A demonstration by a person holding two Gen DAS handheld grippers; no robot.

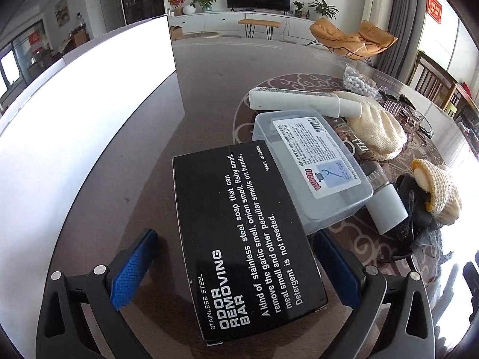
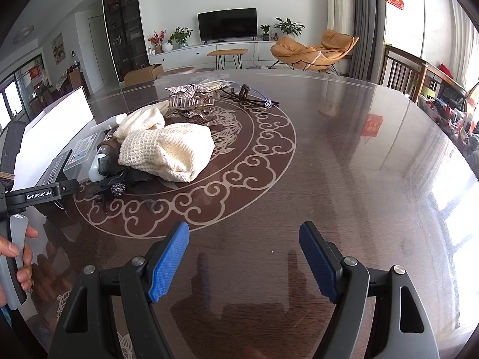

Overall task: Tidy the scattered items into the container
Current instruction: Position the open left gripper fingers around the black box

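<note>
Barely begun; left tool (image 1: 230, 264) spread wide around the black odor-removing-bar box (image 1: 239, 239), not gripping; right tool (image 2: 244, 261) agape, empty above the worktop (image 2: 344, 155); knit pouches (image 2: 167, 152), hair clips (image 2: 191, 101), glasses (image 2: 254, 94) still outside the white container (image 1: 74, 113).

Behind the round dark table (image 2: 344, 155), which has a pale cloud ornament in its middle, a living room opens. A black television (image 2: 227, 24) stands on a long white cabinet (image 2: 209, 50), with potted plants (image 2: 289, 26) on both sides of it. An orange lounge chair (image 2: 314, 49) is near grey curtains (image 2: 363, 21). A wooden chair (image 2: 401, 70) stands at the table's far right edge.
</note>
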